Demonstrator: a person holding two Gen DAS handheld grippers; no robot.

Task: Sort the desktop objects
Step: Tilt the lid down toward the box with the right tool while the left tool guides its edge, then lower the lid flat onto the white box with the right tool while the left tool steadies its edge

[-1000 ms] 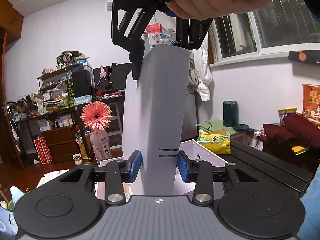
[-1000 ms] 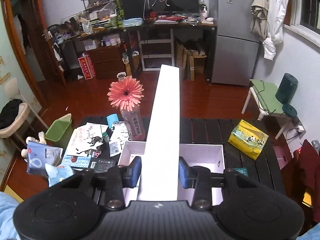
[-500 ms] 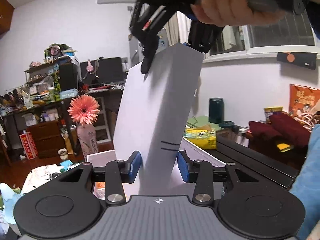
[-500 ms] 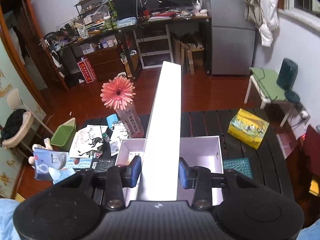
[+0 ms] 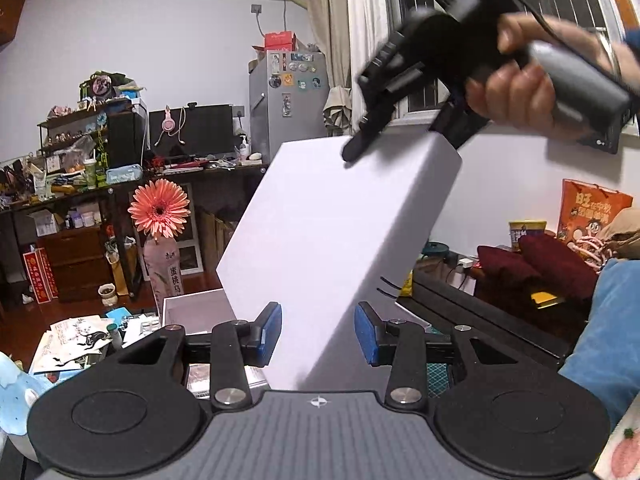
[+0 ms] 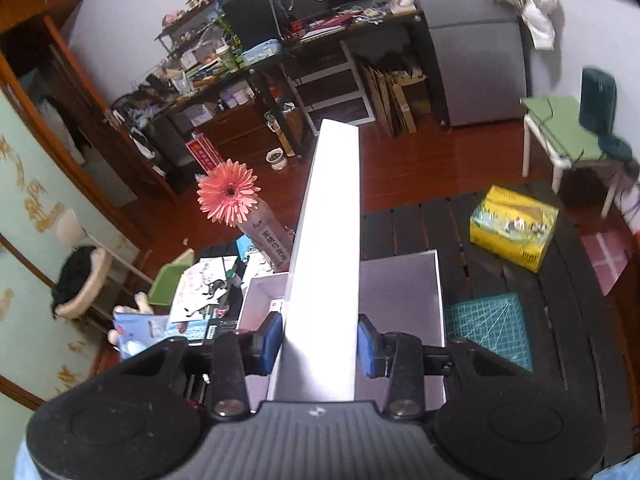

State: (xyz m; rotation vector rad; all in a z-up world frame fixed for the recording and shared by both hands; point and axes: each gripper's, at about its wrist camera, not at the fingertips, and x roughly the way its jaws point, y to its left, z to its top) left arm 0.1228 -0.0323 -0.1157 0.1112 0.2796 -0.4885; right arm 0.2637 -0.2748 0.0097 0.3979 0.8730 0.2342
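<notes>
Left wrist view: the left hand-held gripper (image 5: 318,334) clamps its blue pads (image 5: 269,334) on the lower end of a white box lid (image 5: 332,240), while the right hand-held gripper (image 5: 404,140), carried by the person's hand (image 5: 516,92), grips the lid's upper end. Compared with a second ago, when the lid stood almost upright between the two grippers, it now leans markedly to the right in this view, its upper end swung towards the window side. Right wrist view: the right hand-held gripper (image 6: 318,344) is likewise closed on the lid (image 6: 328,248), seen edge-on, and looks down more steeply than before onto the open white box (image 6: 400,284) on the dark slatted tabletop (image 6: 420,220). Around the box lie a flower in a bottle (image 6: 248,212), loose papers (image 6: 200,292), a yellow tissue pack (image 6: 512,228) and a green cutting mat (image 6: 492,328). The lid is held in the air over the box, not yet seated; the tilt suggests it is being laid flat for closing.
</notes>
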